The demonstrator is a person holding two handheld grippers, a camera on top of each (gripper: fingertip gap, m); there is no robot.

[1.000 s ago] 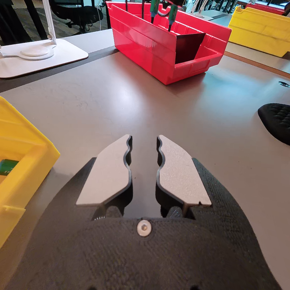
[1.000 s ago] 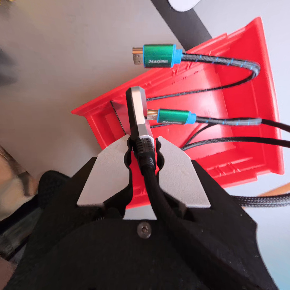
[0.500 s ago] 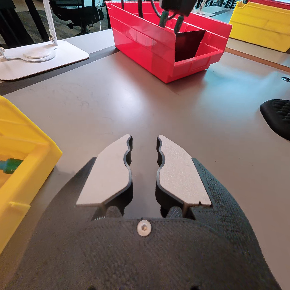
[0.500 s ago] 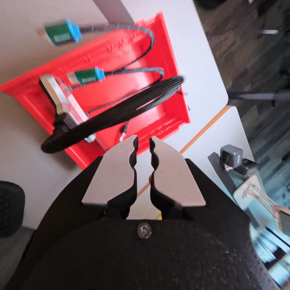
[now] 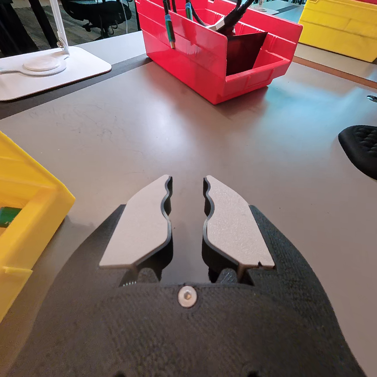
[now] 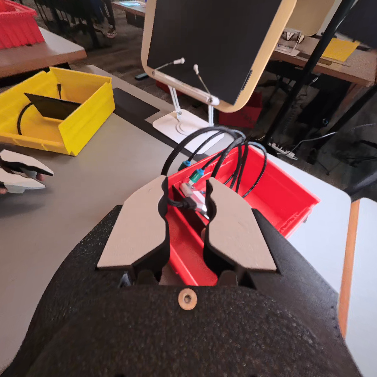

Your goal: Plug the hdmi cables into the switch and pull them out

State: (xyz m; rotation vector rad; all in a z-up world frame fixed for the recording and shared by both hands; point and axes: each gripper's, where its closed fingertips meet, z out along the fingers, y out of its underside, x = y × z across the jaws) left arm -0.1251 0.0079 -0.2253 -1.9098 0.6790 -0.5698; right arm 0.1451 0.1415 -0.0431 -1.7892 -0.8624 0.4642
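The silver HDMI switch (image 6: 194, 196) lies in the red bin (image 6: 275, 195) with a thick black cable on its near end. In the left wrist view the switch (image 5: 219, 25) leans at the top of the red bin's (image 5: 204, 67) side wall. Two green HDMI plugs (image 6: 195, 175) on thin black cables hang loose beside it; one plug (image 5: 169, 28) dangles over the bin wall. My right gripper (image 6: 186, 181) is open and empty, just short of the bin's near end, the switch showing between its fingers. My left gripper (image 5: 187, 179) is open and empty, low over the grey table (image 5: 142, 132).
A yellow bin (image 5: 24, 214) with a green plug inside sits left of my left gripper. Another yellow bin (image 6: 61, 114) holds a black cable. A screen on a white stand (image 6: 214, 51) stands behind the red bin. A black textured object (image 5: 363, 149) lies right. My left gripper (image 6: 26, 175) also shows at the far left of the right wrist view. One gripper's finger ends stand about 35 cm off the other's. The black textured object (image 5: 363, 149) is about 30 cm from both grippers' fingertips.
My right gripper let go of the switch's cable; the switch and cables dropped into the red bin. The right gripper swung round and opened wider. The left gripper barely moved.
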